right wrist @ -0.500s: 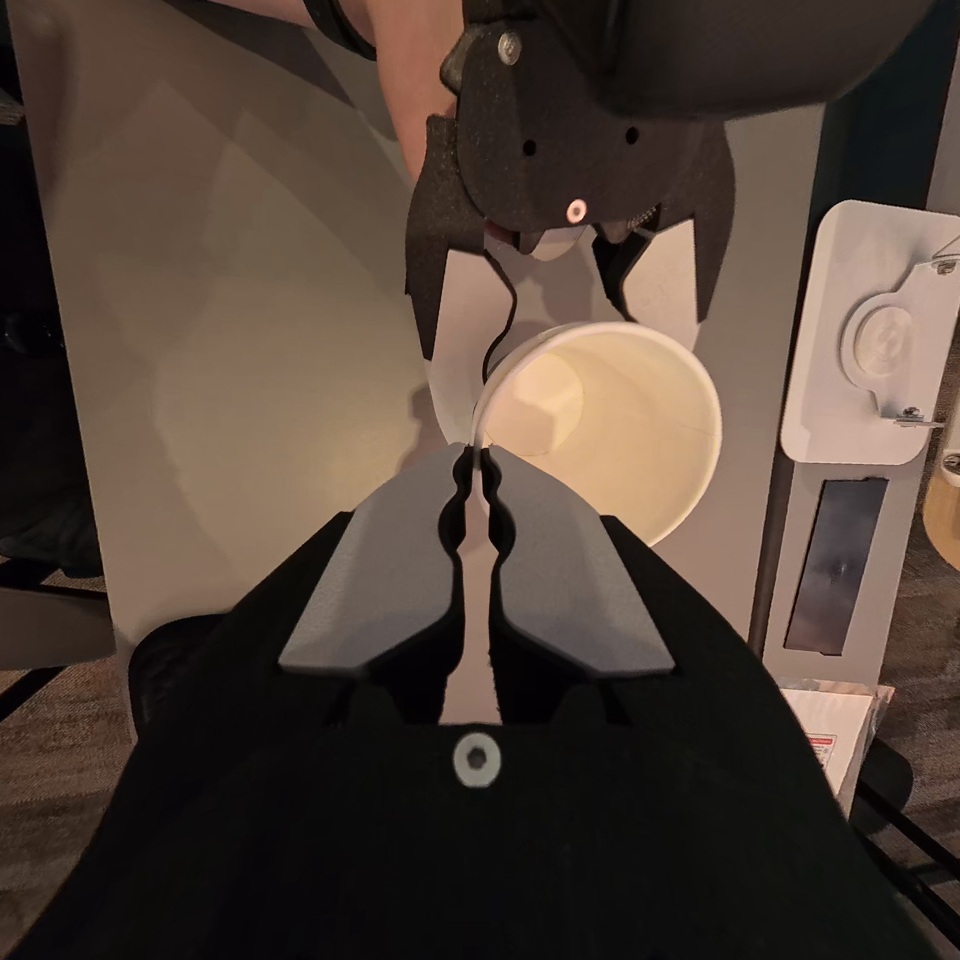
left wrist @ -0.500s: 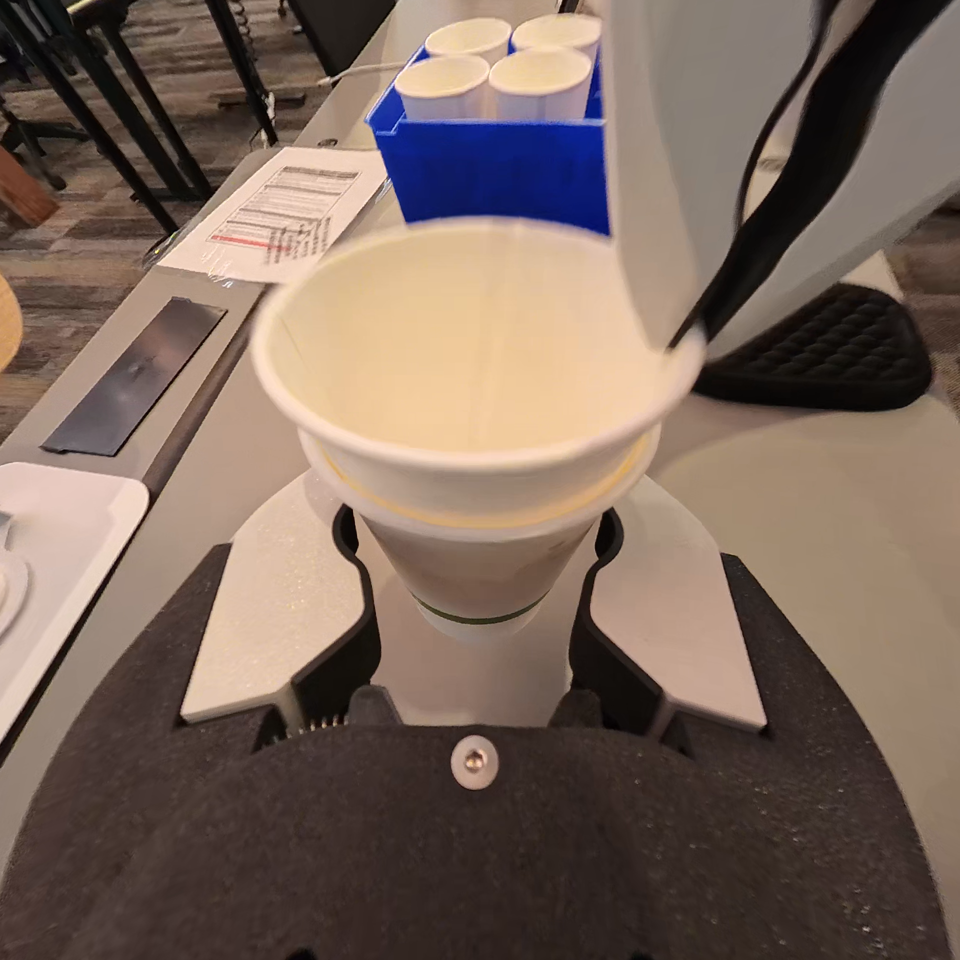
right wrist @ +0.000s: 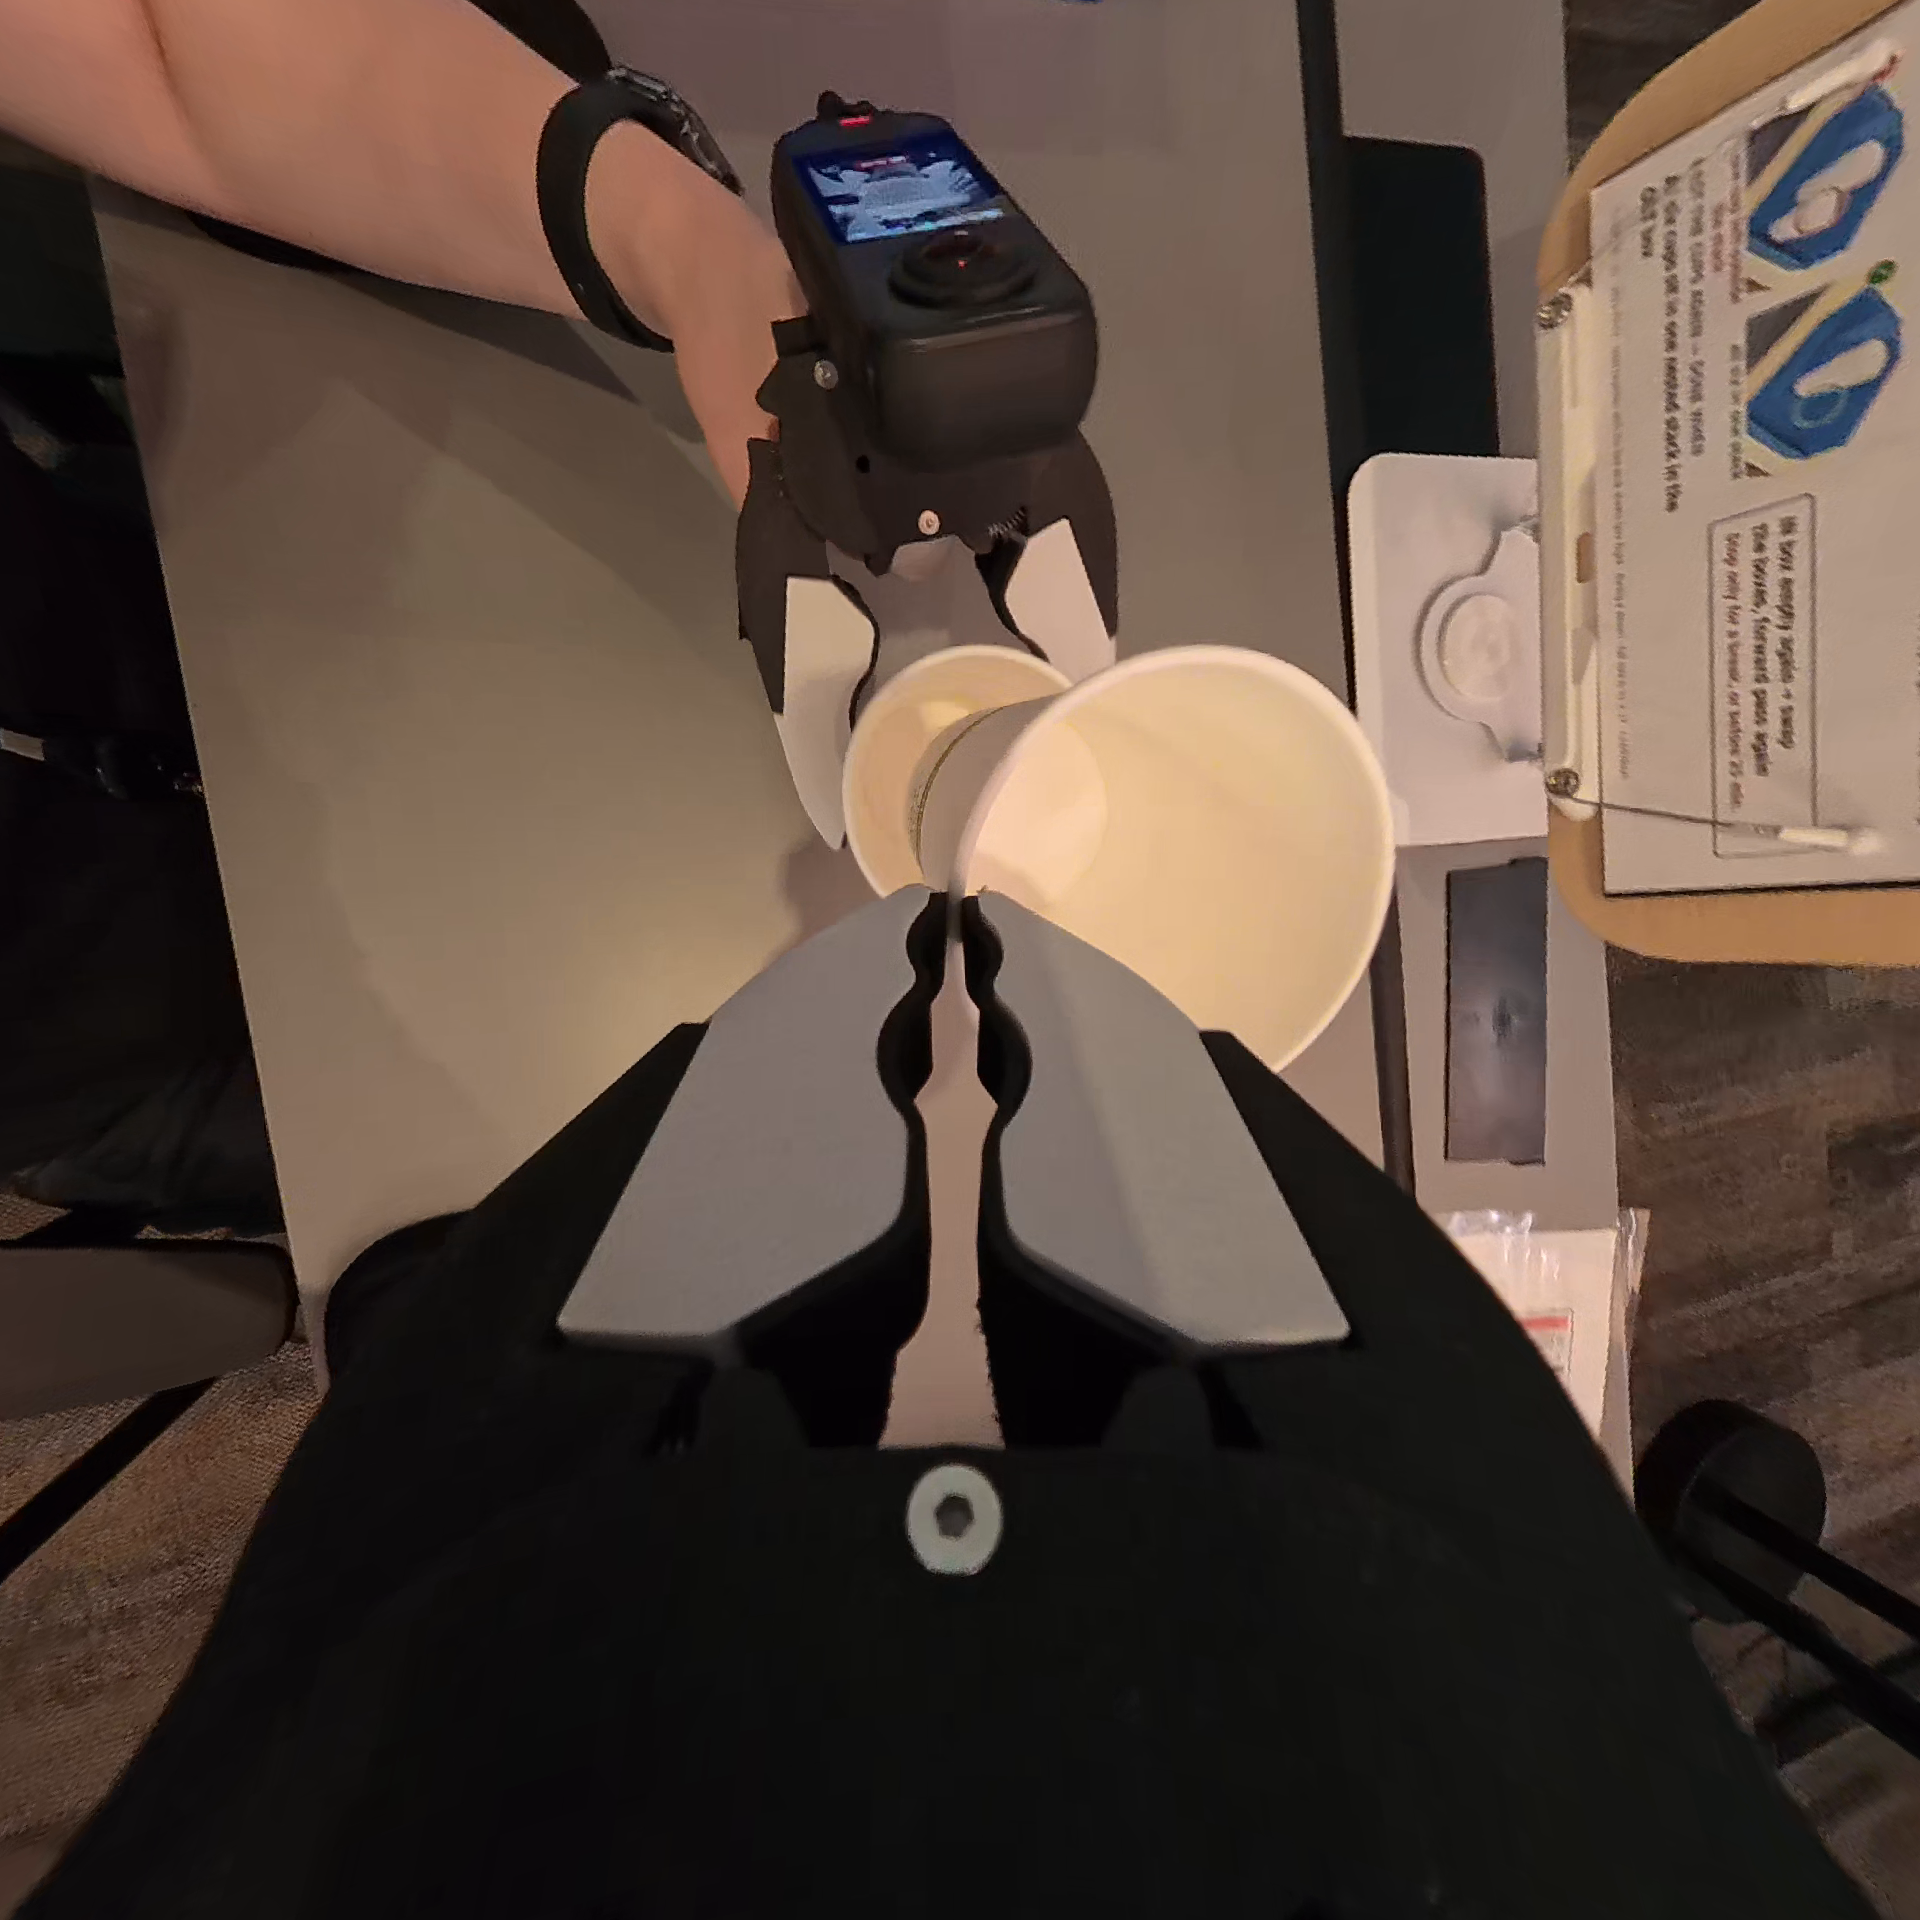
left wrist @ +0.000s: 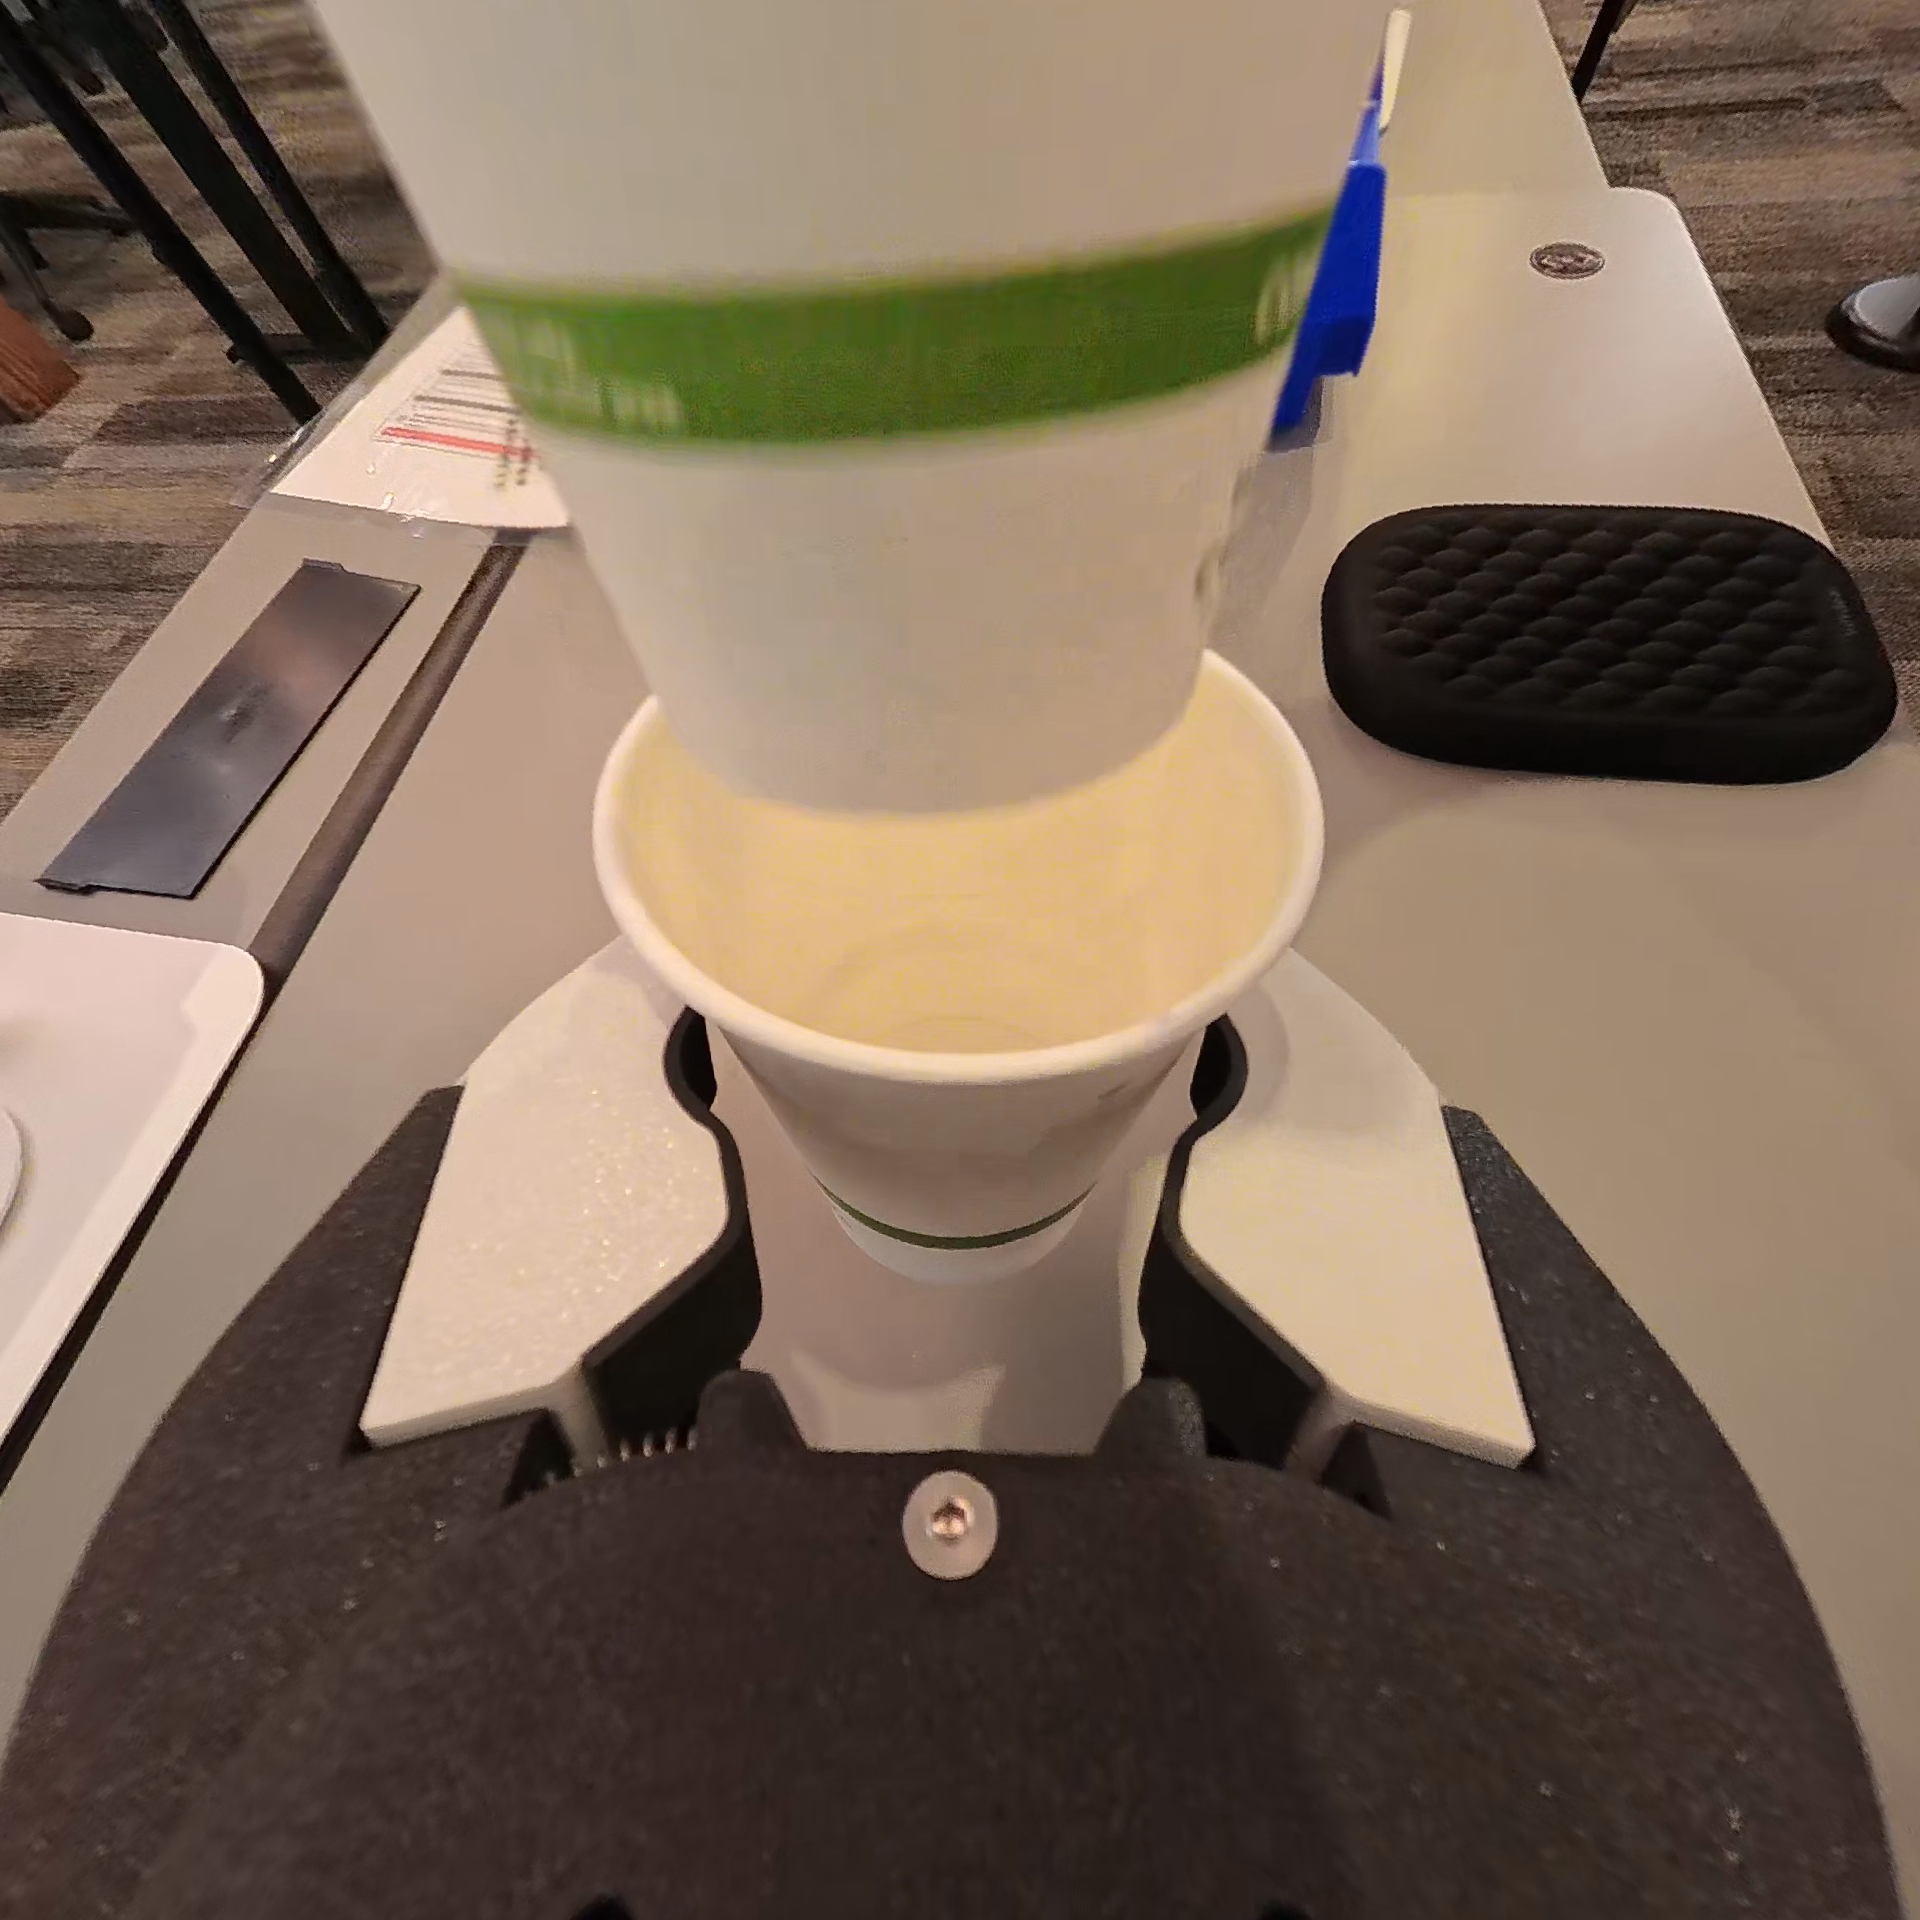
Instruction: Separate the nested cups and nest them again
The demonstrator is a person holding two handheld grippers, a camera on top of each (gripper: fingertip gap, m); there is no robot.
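In the left wrist view the left tool [left wrist: 956, 1122] grips the lower cup [left wrist: 956, 1101] around its tapered body, one finger on each side, mouth up above the grey counter [left wrist: 1558, 1039]. The upper cup [left wrist: 894, 436] hangs over it, its base just inside the lower cup's rim; its top is cut off by the frame and its green band is blurred. Behind the upper cup only a sliver of a blue bin [left wrist: 1340, 301] and part of a printed sheet [left wrist: 447, 457] show. Right of the lower cup lies a black pad [left wrist: 1600, 644], with bare counter between them. In the right wrist view the right tool [right wrist: 954, 902] is pinched shut on the near rim of the upper cup [right wrist: 1195, 831], whose base dips into the lower cup [right wrist: 894, 790]. Beyond the lower cup, the left tool [right wrist: 945, 717] clasps it, though the contact is partly hidden; a hand [right wrist: 717, 301] holds that tool. Left of the cups the counter [right wrist: 468, 675] is open to its edge; right of them sit a white tray [right wrist: 1392, 582] and a clipboard [right wrist: 1766, 468].
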